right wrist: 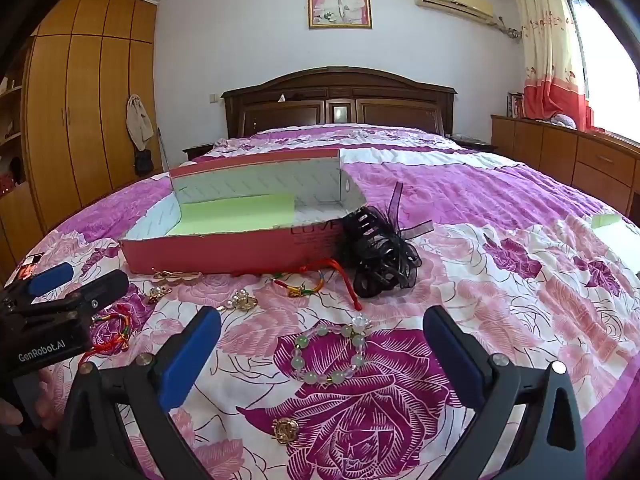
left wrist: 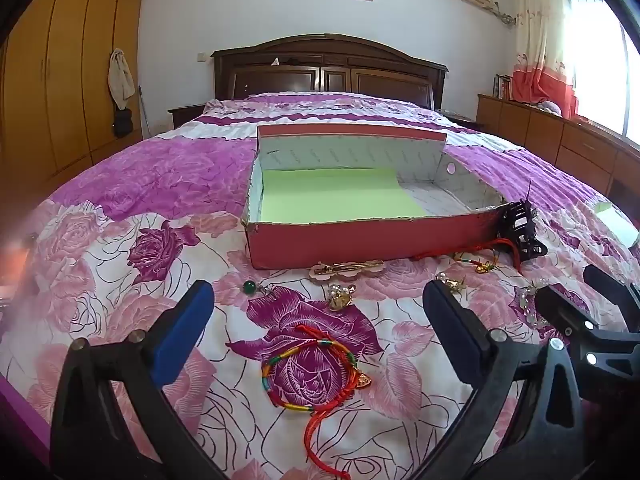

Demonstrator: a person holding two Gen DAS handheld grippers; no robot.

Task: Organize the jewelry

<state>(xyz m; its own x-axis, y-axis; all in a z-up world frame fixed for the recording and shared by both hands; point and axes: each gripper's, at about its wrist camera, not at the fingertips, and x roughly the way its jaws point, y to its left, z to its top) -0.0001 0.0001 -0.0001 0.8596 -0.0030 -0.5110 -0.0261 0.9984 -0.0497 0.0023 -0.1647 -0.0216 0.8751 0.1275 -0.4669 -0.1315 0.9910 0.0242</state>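
Observation:
A red cardboard box [left wrist: 360, 240] [right wrist: 224, 250] with a green sheet on its floor stands open on the flowered bedspread. Jewelry lies in front of it. My left gripper [left wrist: 318, 300] hovers open above a multicoloured cord bracelet [left wrist: 308, 372], with a green-bead earring [left wrist: 251, 286], a gold brooch [left wrist: 340, 296] and a gold hair clip [left wrist: 346, 269] just beyond. My right gripper [right wrist: 322, 326] is open over a pale green bead bracelet [right wrist: 332, 354]; a gold ring-like piece [right wrist: 285, 429] lies nearer. A black claw hair clip [right wrist: 380, 252] rests by the box's right corner, beside another red cord bracelet [right wrist: 316, 278].
The bed's wooden headboard [right wrist: 340, 104] is at the far end, a wardrobe [right wrist: 80, 100] on the left, low cabinets [right wrist: 580, 160] under the window on the right. A pale green object [right wrist: 608, 222] lies at the bed's right edge. A hand [right wrist: 12, 416] shows at lower left.

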